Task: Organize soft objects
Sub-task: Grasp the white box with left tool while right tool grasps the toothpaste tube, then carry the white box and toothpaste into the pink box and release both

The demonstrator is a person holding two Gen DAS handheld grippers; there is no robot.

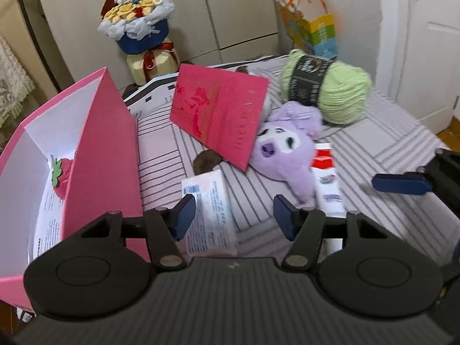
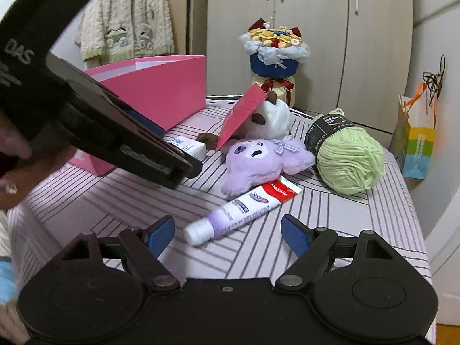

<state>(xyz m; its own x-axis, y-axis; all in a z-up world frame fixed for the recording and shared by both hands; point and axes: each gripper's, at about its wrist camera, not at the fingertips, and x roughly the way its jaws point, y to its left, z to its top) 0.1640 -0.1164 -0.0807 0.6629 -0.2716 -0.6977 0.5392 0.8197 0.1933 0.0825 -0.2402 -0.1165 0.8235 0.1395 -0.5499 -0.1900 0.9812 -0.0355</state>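
Soft objects lie spread over the striped bedspread [image 2: 330,230] ahead of both grippers. Seen from the left gripper [image 1: 233,215], furthest left stands the pink box [image 1: 100,149], open, with a red strawberry plush [image 1: 61,178] inside, just left of the left finger. Between the gripper's blue pads lies a white carton [image 1: 210,210]; the pads stand partly apart on either side of it and do not press it. Ahead and a little right, a pink card [image 1: 221,115] leans tilted over a white and brown plush [image 2: 273,115]. Right of the card lies the purple plush [image 1: 284,149], touching the toothpaste tube [image 1: 327,178] just beyond the right finger. Further ahead and right sits the green yarn ball [image 1: 333,89].

From the right gripper [image 2: 228,233], whose jaws are spread wide and hold nothing, the tube's white cap lies between the fingertips and just ahead of them. The purple plush lies beyond it, the yarn ahead to the right. The left gripper crosses the left side.
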